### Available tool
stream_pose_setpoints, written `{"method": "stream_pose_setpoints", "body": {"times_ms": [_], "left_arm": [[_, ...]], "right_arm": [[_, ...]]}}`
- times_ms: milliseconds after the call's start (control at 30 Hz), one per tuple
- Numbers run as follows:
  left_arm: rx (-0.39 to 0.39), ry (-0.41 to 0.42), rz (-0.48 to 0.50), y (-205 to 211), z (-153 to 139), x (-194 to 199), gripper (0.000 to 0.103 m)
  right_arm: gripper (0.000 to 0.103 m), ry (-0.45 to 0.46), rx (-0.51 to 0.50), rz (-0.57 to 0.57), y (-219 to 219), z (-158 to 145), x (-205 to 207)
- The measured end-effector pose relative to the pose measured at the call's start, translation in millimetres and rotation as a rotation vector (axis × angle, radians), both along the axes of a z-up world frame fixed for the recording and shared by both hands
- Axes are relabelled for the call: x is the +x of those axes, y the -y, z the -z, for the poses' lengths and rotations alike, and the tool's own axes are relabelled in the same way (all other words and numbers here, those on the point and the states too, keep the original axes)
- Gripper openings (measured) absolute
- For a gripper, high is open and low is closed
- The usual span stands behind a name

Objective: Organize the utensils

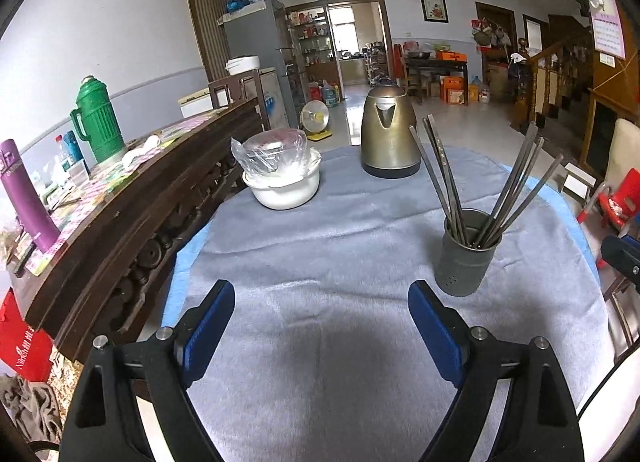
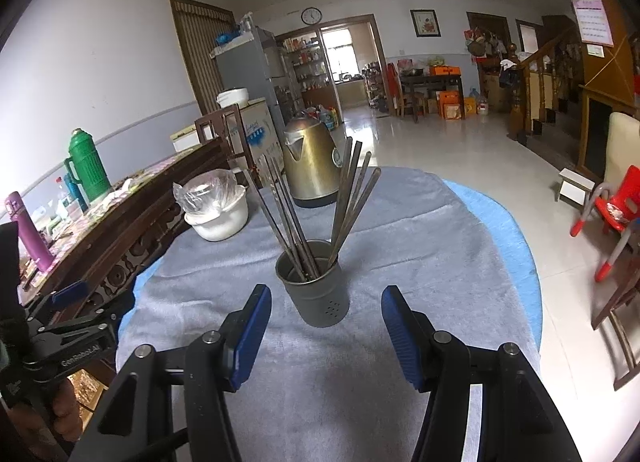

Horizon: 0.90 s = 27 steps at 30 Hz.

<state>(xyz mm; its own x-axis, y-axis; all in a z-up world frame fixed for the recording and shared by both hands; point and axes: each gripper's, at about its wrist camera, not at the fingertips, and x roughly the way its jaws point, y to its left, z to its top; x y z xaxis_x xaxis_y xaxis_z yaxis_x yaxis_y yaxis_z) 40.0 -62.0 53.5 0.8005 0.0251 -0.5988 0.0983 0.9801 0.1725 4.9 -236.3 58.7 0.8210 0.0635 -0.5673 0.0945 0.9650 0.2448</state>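
Note:
A dark grey metal utensil holder (image 1: 466, 262) stands on the grey cloth with several long dark chopsticks (image 1: 458, 214) fanned out of it. In the left wrist view it is ahead and to the right of my left gripper (image 1: 320, 290), which is open over bare cloth with nothing between its blue pads. In the right wrist view the holder (image 2: 320, 302) and its chopsticks (image 2: 346, 202) sit just beyond my right gripper (image 2: 326, 293), in line with the gap. That gripper is open and its pads stand clear of the holder on both sides.
A brass-coloured kettle (image 1: 388, 134) and a white bowl (image 1: 282, 186) topped with a plastic-wrapped dish stand at the far side of the table. A dark wooden sideboard (image 1: 140, 190) with a green thermos (image 1: 98, 118) runs along the left. A hand (image 2: 60, 410) holds the left gripper.

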Motion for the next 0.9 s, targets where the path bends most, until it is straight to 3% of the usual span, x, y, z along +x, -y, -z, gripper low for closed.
{"method": "stream_pose_setpoints", "body": {"times_ms": [900], "left_arm": [[0.028,0.121,-0.033,0.4,-26.7,-104.8,0.091]], "right_arm": [[0.069,0.071,-0.022,-0.037,-13.8,-21.4,-105.4]]}}
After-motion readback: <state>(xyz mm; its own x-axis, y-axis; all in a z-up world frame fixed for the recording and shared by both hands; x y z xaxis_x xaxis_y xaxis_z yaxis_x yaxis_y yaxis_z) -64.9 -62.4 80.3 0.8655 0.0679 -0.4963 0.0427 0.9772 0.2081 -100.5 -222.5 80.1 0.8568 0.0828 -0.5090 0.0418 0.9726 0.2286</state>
